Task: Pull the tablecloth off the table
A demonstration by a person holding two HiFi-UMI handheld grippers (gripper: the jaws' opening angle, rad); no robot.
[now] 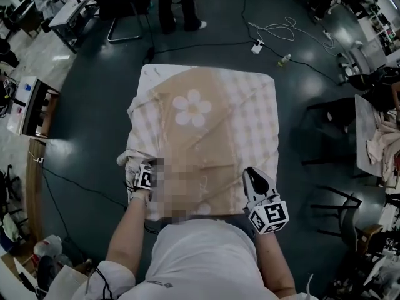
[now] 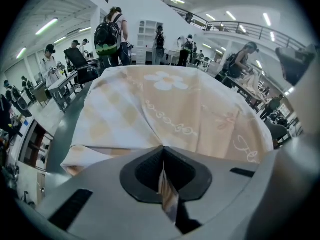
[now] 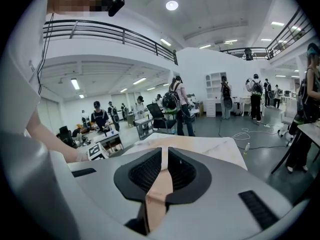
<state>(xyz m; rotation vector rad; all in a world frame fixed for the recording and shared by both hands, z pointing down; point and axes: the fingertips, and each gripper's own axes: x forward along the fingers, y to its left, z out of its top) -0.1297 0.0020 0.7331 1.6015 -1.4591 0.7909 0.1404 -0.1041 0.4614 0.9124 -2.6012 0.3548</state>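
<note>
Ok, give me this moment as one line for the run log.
left tongs: shut on tablecloth | right tongs: shut on tablecloth | tablecloth: near edge pinched, left side rumpled

I see tablecloth (image 1: 206, 136) on table (image 1: 150, 72), covering all but far-left corner. My left gripper (image 1: 141, 171) at near-left corner, right gripper (image 1: 250, 174) at near edge toward near-right corner; each has cloth fold pinched between its 2 jaws. On floor behind far edge: cable (image 1: 275, 30), bottle (image 1: 285, 59). Chair (image 1: 325, 127) beyond right edge. Person (image 1: 178, 8) stands farther back.
</note>
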